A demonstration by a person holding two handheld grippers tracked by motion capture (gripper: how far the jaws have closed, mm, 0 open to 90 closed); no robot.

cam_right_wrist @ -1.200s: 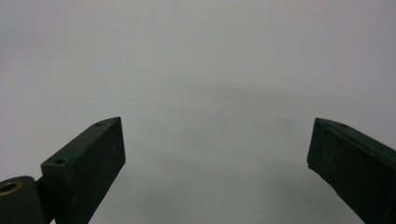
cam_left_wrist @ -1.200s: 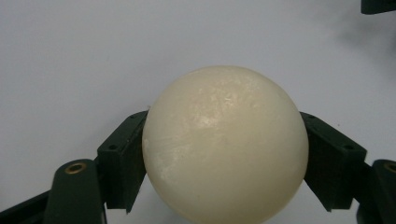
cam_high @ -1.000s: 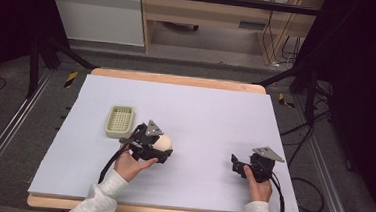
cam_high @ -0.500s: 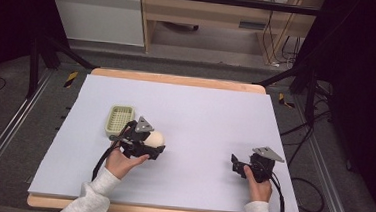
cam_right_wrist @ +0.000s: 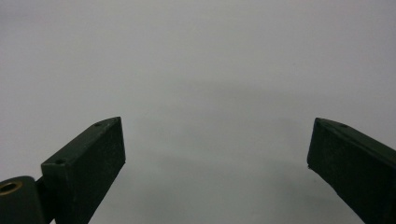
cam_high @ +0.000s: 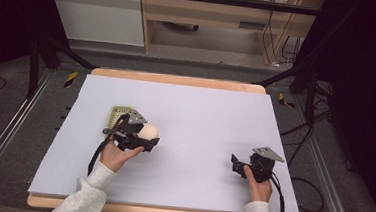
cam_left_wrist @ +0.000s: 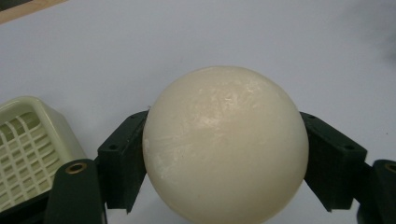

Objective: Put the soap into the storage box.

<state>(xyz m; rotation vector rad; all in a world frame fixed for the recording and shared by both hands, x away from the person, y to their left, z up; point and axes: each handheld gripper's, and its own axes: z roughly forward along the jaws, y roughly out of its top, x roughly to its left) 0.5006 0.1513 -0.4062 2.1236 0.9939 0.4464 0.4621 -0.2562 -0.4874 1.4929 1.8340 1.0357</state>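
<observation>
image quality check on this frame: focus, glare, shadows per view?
High view: even light on the table, dark surround, slightly soft. Left gripper view: the cream ball between the left gripper jaws is fairly sharp, with faint sheen; the green grid tray is cut off at the edge. Right gripper view: the open right gripper jaws look soft over a featureless surface with faint shadows.

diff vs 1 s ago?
The left gripper, clamped on the cream ball throughout, carried it left and slightly away from the person, up against the green tray. Nothing was let go. The right gripper stayed put and open, and the tray did not move.
</observation>
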